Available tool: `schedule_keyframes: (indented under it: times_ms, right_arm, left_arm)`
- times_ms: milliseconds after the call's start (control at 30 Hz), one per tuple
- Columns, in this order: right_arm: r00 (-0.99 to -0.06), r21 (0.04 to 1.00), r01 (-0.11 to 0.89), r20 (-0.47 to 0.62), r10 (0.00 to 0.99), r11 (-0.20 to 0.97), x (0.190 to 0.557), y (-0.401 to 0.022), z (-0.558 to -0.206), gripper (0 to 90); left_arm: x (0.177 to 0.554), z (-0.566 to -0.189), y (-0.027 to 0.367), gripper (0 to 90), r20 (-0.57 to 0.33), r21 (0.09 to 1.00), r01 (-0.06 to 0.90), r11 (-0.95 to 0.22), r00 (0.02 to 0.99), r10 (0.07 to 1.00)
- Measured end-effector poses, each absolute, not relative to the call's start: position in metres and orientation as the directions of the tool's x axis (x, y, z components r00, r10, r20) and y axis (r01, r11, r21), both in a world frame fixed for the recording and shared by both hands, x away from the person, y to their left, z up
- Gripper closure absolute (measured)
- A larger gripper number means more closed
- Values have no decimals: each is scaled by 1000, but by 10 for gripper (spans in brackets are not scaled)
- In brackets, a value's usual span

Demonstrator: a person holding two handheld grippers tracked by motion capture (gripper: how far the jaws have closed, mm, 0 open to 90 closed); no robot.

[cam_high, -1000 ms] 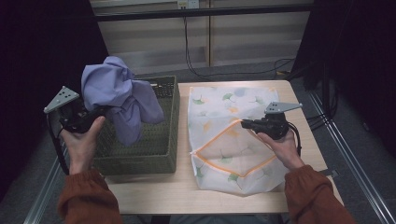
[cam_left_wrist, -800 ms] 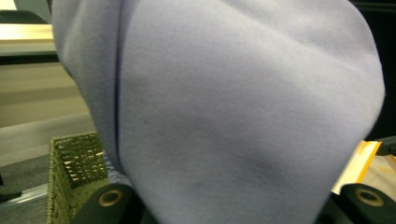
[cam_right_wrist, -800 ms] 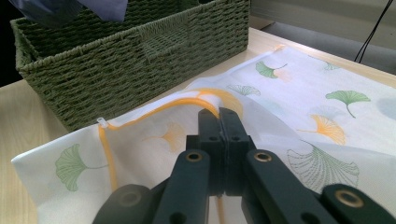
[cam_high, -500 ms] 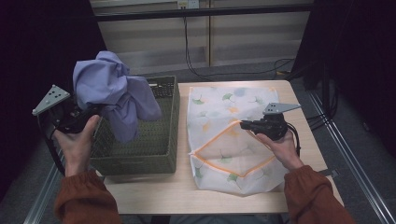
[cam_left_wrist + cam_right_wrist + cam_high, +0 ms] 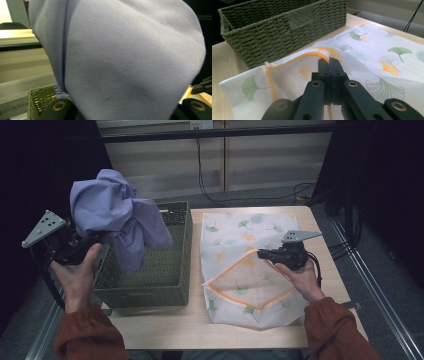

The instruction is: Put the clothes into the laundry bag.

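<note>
Cloth (image 5: 116,222), lavender, bunched, hangs from left gripper (image 5: 92,241), jaws clamped on it, raised above the green basket (image 5: 150,280) at its 9 o'clock edge. Right gripper (image 5: 261,253) has jaws pinched tight on the orange-trimmed opening of the mesh bag (image 5: 250,227), lifting that edge slightly. Bag lies flat on the table (image 5: 165,330), at basket's 3 o'clock, touching it.

No writing, label, brand or number can be read anywhere; the mesh laundry bag (image 5: 250,270) carries only a printed ginkgo-leaf pattern.
</note>
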State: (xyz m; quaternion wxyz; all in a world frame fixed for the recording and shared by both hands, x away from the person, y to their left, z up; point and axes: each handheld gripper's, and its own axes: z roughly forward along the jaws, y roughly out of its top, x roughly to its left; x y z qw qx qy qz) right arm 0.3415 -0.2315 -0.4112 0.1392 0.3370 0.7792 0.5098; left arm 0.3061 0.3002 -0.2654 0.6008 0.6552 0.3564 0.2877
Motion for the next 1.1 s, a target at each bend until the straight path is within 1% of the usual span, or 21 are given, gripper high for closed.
schedule_keyframes:
  times_ms: [233,467,567,667,833,900,1100]
  right_arm:
    - [-735,888,383,127,666,254,342,-231,-411,900]
    - [-735,885,388,129,665,258,342,-230,-412,900]
    - [-735,885,388,129,665,258,342,-230,-412,900]
    - [-736,886,385,127,666,257,342,-230,-412,900]
    - [-736,885,387,128,664,258,342,-230,-412,900]
    - [-738,886,386,129,663,257,342,-230,-412,900]
    - [-737,886,387,130,663,257,342,-230,-412,900]
  left_arm:
    - [298,-256,293,814,-54,995,102,-10,607,793]
    - [290,-245,281,814,-16,997,68,-36,644,765]
    - [287,-243,278,813,-16,998,61,-32,658,753]
    - [286,-243,274,814,-26,998,65,-24,674,739]
    - [286,-243,264,813,-13,997,64,-43,690,724]
    - [287,-243,260,813,-11,997,58,-43,719,695]
    - [290,-247,246,814,-6,996,62,-60,743,669]
